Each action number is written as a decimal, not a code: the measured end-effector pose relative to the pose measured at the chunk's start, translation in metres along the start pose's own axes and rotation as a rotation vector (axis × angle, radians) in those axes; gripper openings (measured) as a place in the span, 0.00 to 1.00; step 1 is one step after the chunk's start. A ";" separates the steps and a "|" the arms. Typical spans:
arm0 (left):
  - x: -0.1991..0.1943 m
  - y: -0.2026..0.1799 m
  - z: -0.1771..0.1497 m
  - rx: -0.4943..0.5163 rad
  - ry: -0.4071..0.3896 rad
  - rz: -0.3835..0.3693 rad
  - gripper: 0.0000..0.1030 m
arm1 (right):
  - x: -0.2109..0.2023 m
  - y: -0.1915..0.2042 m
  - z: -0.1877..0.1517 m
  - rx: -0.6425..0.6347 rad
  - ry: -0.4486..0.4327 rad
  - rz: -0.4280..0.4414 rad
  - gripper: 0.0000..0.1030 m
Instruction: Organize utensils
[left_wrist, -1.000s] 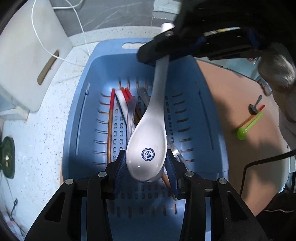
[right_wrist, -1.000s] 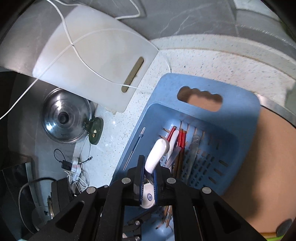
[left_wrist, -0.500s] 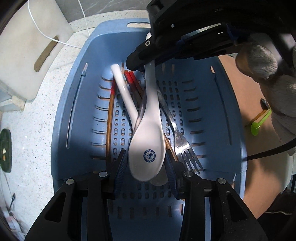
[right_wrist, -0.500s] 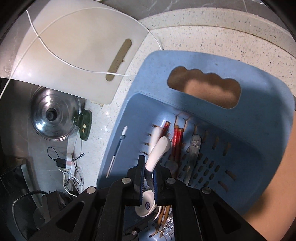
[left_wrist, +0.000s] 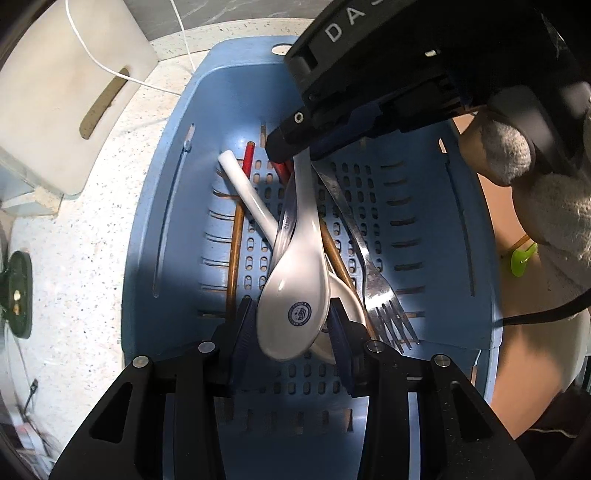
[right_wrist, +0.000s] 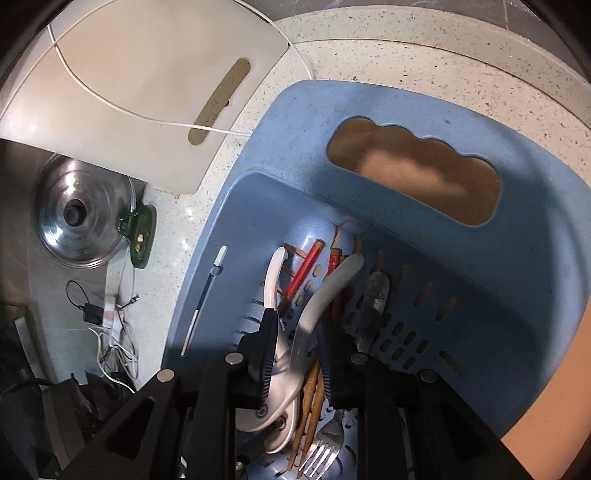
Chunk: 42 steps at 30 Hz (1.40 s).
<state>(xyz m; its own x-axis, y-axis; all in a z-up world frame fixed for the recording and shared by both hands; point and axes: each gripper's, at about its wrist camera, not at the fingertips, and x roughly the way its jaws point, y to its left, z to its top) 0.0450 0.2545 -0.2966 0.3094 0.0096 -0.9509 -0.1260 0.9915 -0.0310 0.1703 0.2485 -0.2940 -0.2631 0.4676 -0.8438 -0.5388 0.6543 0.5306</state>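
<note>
Spoon (left_wrist: 295, 284) between both tongs, inside basket (left_wrist: 458, 258).

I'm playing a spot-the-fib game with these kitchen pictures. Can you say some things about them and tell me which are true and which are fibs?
1. The white ceramic soup spoon with a blue round stamp has its bowl between the left gripper fingers. True.
2. The basket holding the utensils is red plastic. False: it is blue plastic with slots.
3. A shiny metal fork lies in the basket beside the spoon. True.
4. The right gripper jaws are clamped tight on the spoon handle. False: they are opening, with the handle loose between them.
5. The white cutting board lies inside the basket. False: it sits outside, on the speckled counter.
</note>
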 end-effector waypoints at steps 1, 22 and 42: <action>-0.001 0.000 0.001 -0.002 -0.003 0.003 0.37 | -0.001 -0.001 0.000 0.004 0.000 0.001 0.27; -0.043 -0.003 -0.006 0.015 -0.049 0.019 0.37 | -0.129 -0.032 -0.077 -0.014 -0.172 0.071 0.34; -0.077 -0.174 0.003 0.366 -0.166 -0.188 0.37 | -0.272 -0.200 -0.307 0.321 -0.505 -0.133 0.39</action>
<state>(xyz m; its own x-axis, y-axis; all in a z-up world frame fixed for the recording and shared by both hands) 0.0459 0.0815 -0.2175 0.4460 -0.1843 -0.8758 0.2798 0.9582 -0.0592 0.1038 -0.1923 -0.1952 0.2436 0.5423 -0.8041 -0.2522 0.8360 0.4874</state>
